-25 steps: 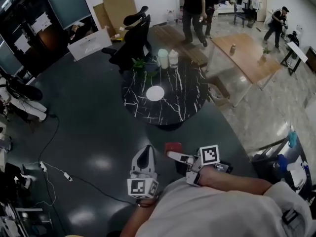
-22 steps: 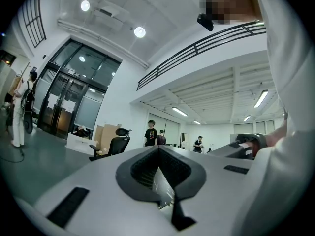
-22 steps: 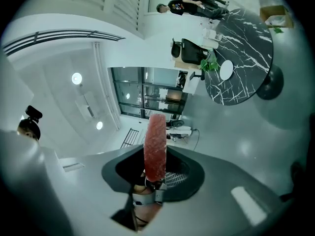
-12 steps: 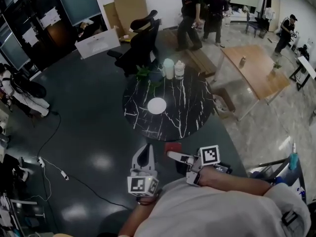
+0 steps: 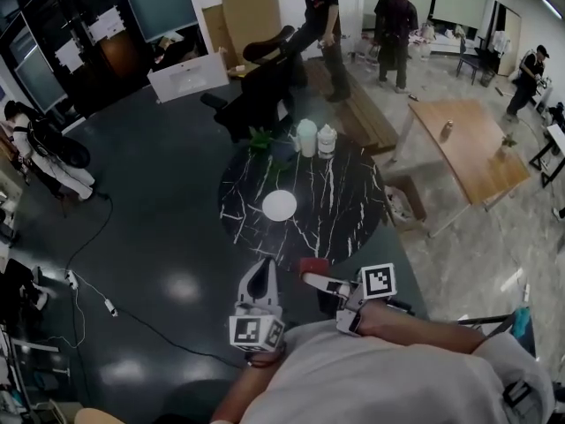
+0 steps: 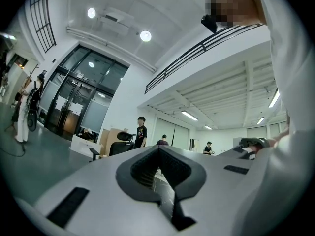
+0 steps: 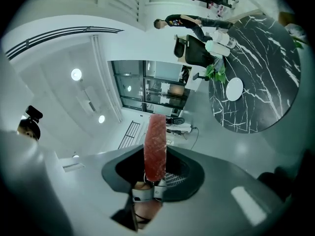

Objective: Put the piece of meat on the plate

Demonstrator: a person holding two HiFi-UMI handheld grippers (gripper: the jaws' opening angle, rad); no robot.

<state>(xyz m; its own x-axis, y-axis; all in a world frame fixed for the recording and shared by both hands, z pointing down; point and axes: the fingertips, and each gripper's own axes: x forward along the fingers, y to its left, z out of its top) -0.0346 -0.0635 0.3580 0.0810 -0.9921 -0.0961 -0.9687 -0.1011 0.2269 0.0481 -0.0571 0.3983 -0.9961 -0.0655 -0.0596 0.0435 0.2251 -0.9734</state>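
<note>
Meat [image 7: 155,141] was pinched by one end in right tongs [image 5: 308,277], held clear, short of the plate [image 5: 279,206] mid-frame on desk [image 5: 349,203]; left tongs [image 5: 261,270] pressed together, idle.

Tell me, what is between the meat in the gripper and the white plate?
Nothing but bare tabletop: in the head view, only the black marbled table lies between the meat held by the right gripper and the plate.

I see bright ceiling lamps [image 6: 144,35] above the left tongs [image 6: 158,151]. The floor [image 5: 181,288] left of them glares; my picture edges bend.
</note>
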